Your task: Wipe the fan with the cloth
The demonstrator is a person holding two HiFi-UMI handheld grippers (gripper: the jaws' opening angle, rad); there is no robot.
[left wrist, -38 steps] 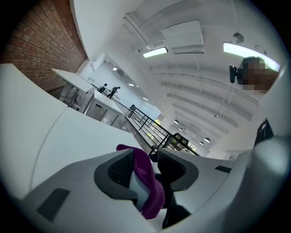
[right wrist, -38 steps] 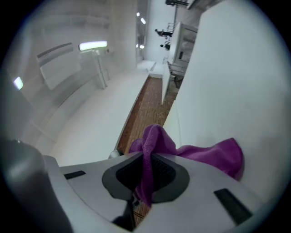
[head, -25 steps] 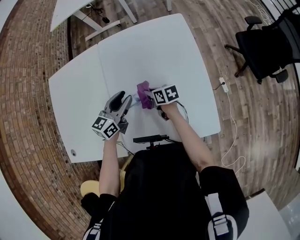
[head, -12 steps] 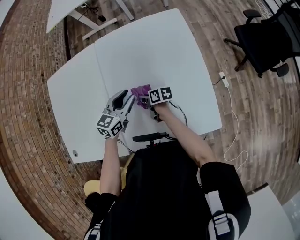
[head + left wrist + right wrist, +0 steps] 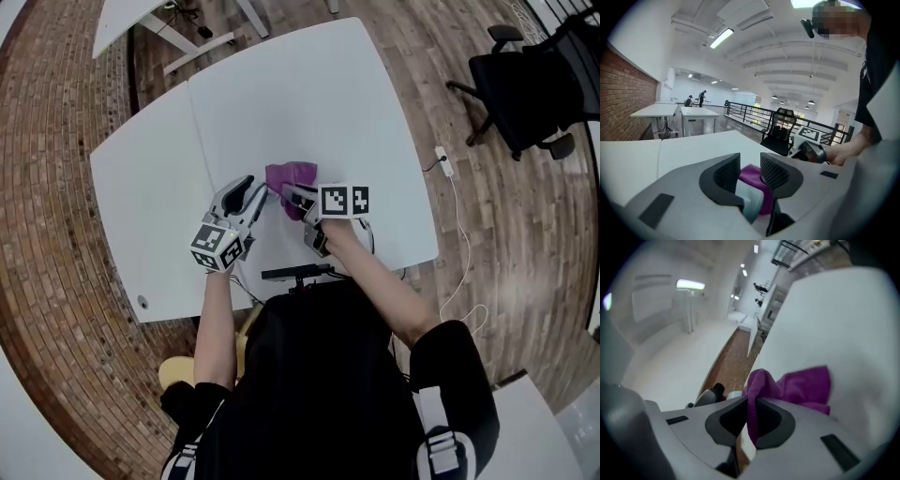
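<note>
Trailing forward, cloth (image 5: 806, 385) in right claw (image 5: 751, 416)

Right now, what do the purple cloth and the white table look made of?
Purple cloth: soft matte fuzzy fabric, perhaps microfibre; it bunches in limp folds. White table: hard smooth top, probably laminate; flat, evenly white, no visible grain.
</note>
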